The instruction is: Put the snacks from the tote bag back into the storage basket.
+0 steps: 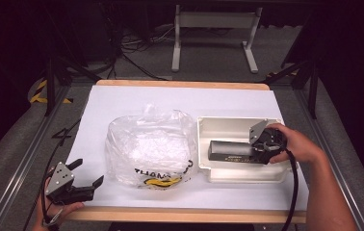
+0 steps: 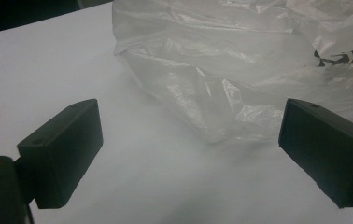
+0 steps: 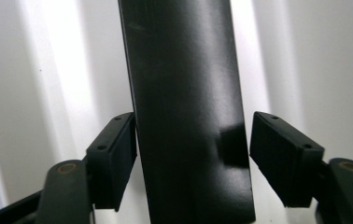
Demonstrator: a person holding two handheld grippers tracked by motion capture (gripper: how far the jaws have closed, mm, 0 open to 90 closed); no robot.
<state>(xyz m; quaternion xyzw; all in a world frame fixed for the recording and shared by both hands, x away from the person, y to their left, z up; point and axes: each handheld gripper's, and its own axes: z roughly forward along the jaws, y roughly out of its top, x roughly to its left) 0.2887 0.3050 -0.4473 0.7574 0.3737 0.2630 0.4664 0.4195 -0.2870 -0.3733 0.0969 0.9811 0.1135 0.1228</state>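
A long black box (image 1: 228,150) lies inside a white tray (image 1: 238,126) right of the table's middle. In the right gripper view the black box (image 3: 188,93) stands between the jaws of my right gripper (image 3: 193,135). One pad sits against its side and a narrow gap shows at the other, so the gripper is open around it. From above, my right gripper (image 1: 256,149) lies at the box's right end, with a hand behind it. My left gripper (image 1: 89,171) rests open at the front left, empty. Its jaws (image 2: 191,116) point at a clear plastic bag (image 2: 240,56).
The crumpled plastic bag (image 1: 149,147), with black and yellow print, sits mid-table on white paper (image 1: 122,101), just left of the tray. A wooden table edge (image 1: 170,215) runs along the front. A metal frame (image 1: 214,29) stands on the floor beyond the table.
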